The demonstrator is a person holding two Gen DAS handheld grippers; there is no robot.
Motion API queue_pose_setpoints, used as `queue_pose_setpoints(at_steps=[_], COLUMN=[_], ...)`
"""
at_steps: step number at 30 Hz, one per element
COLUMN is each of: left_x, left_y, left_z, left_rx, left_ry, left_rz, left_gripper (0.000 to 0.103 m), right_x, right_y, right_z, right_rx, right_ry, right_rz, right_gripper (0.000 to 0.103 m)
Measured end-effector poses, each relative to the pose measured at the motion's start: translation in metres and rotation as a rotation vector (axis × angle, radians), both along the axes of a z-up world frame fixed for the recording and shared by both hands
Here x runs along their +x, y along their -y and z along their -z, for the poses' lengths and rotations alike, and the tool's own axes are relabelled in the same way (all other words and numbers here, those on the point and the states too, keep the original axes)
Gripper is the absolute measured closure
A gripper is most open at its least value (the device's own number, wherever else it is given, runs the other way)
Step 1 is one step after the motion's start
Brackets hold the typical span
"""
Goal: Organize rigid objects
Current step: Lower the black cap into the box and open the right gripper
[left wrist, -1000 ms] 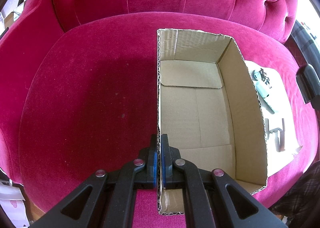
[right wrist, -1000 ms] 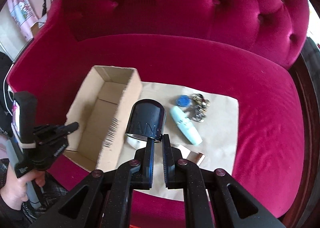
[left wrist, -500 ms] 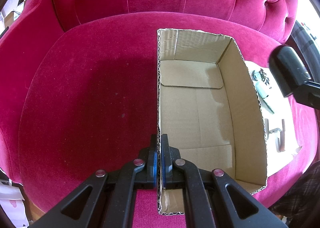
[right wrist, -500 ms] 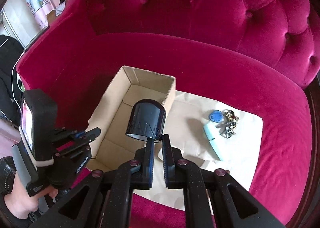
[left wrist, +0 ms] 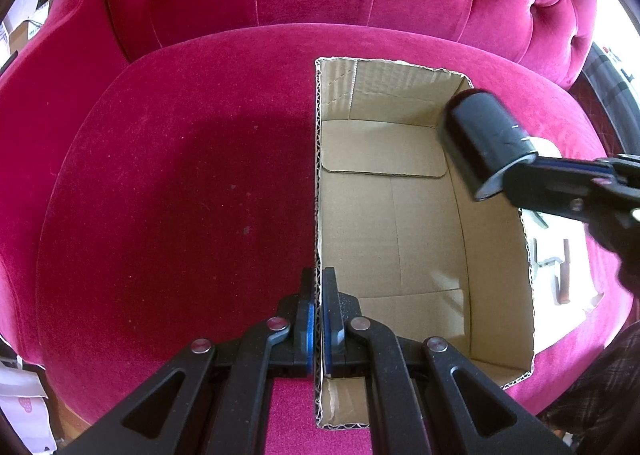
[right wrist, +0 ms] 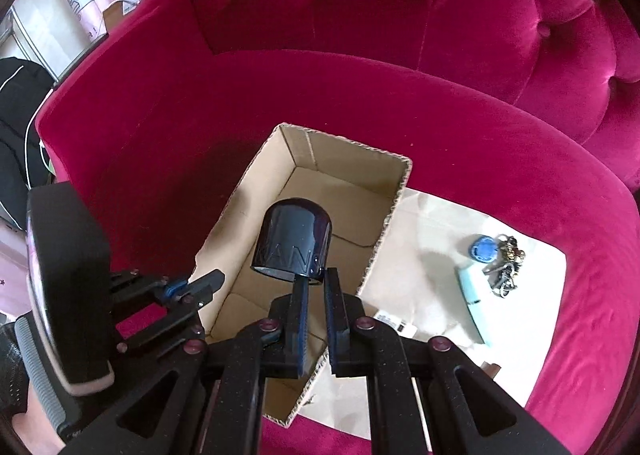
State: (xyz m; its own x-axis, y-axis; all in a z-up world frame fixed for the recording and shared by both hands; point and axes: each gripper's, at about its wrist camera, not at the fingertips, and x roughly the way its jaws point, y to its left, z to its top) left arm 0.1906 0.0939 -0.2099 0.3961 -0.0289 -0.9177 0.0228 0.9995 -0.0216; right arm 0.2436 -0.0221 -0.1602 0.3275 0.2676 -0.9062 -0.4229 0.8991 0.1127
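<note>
— Cardboard box sits open on the pink velvet sofa, and nothing lies on its floor. See where the left tongs are?

— Pinched tight on the box's near-left wall, one finger inside and one outside, with the wall's edge between the blue pads.

— And the right tongs?

— Closed on the rim of a black cup. One finger sits inside the mouth, the other outside. The cup hangs in the air over the box, mouth towards the tongs and closed end away from them.

— In the left camera the same cup shows tilted above the box's right wall, towards the far corner.

— Right. Beside the box lies a sheet of brown paper. On it are a blue tag with a bunch of keys, touching a pale blue tube.

— Anything else there?

— A small white thing with a barcode just past the right fingers, partly hidden; I cannot tell what it is.
</note>
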Motion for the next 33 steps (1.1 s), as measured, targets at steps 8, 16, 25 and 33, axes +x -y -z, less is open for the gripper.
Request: queue_pose_setpoints(at_steps=[8, 16, 25, 33], left_x=[0.0, 0.0, 0.001, 0.001], left_y=[0.0, 0.001, 0.002, 0.002], left_z=[0.0, -0.001, 0.0, 0.0], left_rx=[-0.002, -0.002, 0.0, -0.001], left_ry=[0.0, 0.0, 0.0, -0.001], left_rz=[-0.001, -0.001, -0.002, -0.003], left_gripper=[0.1, 0.1, 0.1, 0.1], right_x=[0.004, 0.004, 0.005, 0.011], right_y=[-0.013, -0.014, 0.004, 0.02], right_z=[0.016, 0.014, 0.003, 0.005], right_rx=[0.011, 0.01, -0.035, -0.052], right_ry=[-0.036, -0.02, 0.081, 0.083], right_rz=[-0.026, -0.046, 0.028, 0.062], right_gripper=[0.097, 0.087, 0.012, 0.0])
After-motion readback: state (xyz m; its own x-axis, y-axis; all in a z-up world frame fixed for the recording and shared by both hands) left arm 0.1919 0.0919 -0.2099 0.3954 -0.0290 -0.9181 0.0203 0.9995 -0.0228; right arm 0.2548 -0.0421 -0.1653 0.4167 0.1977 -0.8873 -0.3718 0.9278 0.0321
